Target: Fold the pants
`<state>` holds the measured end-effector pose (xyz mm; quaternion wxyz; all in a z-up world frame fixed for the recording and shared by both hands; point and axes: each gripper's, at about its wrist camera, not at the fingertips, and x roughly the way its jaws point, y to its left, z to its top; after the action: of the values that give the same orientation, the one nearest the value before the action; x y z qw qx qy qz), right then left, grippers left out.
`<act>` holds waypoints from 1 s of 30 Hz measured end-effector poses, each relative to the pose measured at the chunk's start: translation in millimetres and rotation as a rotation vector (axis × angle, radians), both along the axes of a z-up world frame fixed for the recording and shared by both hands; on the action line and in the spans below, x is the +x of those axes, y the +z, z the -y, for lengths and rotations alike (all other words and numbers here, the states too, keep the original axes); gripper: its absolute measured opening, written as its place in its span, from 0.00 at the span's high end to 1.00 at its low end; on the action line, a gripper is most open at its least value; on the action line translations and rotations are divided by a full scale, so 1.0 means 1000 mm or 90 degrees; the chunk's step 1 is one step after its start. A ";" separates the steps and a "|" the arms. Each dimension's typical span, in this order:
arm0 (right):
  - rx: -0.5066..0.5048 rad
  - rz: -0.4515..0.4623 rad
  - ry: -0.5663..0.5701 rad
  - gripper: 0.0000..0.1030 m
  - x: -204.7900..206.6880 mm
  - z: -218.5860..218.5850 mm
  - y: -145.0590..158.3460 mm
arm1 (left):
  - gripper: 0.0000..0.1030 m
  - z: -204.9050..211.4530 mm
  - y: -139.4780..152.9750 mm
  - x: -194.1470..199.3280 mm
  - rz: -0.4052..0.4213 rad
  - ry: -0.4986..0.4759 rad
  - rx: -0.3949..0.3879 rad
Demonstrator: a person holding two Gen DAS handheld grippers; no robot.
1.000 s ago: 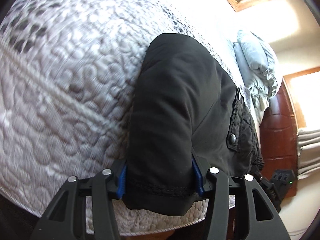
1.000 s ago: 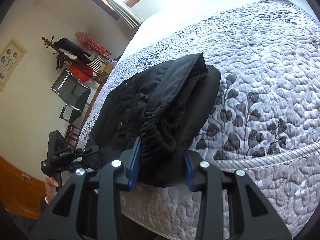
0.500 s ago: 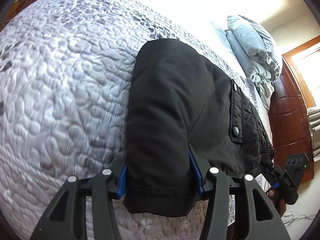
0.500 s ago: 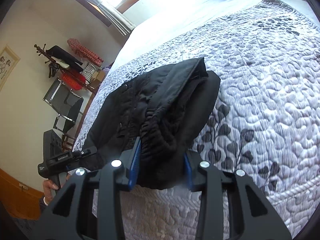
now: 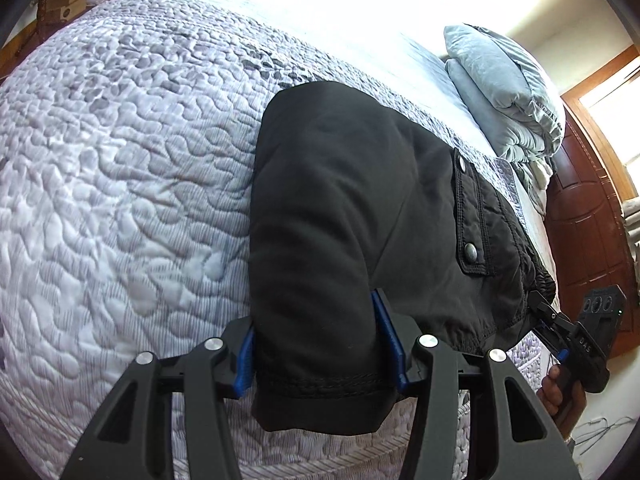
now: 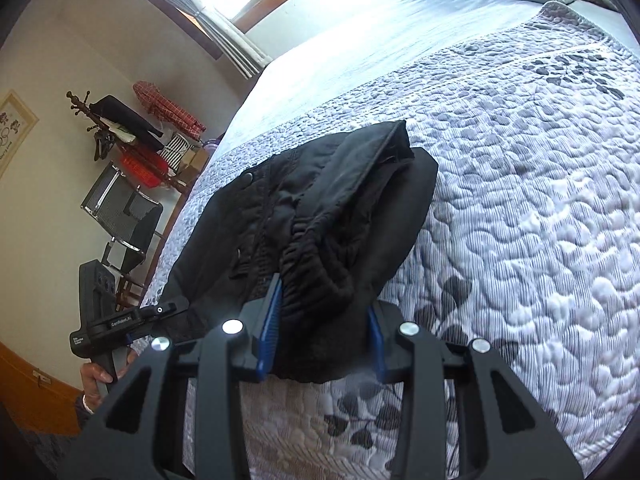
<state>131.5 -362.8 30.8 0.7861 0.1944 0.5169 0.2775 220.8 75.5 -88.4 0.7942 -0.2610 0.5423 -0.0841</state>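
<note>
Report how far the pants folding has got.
Done: the black pants already lie doubled into a short stack on the quilted bedspread.

In hand: the left gripper pinches the hem end, and the right gripper pinches the bunched elastic waistband end, near the bed's edge.

Left: probably setting the bundle down flat, releasing both grips and smoothing it.

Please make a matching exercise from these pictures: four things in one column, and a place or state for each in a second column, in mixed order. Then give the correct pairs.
Things:
1. pants
2. left claw
3. right claw
4. pillows

Places or states:
A. shut on the elastic waistband
B. stacked at the far end of the bed
C. shut on the hemmed end
D. black, folded, lying on the quilt

Pairs: 1-D, 2-C, 3-A, 4-B
</note>
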 end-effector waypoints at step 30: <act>-0.032 0.027 -0.042 0.35 0.013 0.009 0.005 | 0.43 -0.014 -0.017 0.010 0.003 -0.015 -0.017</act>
<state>144.1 -372.1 35.5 0.8103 0.1858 0.5002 0.2424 230.4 89.6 -105.1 0.7907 -0.2646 0.5427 -0.1011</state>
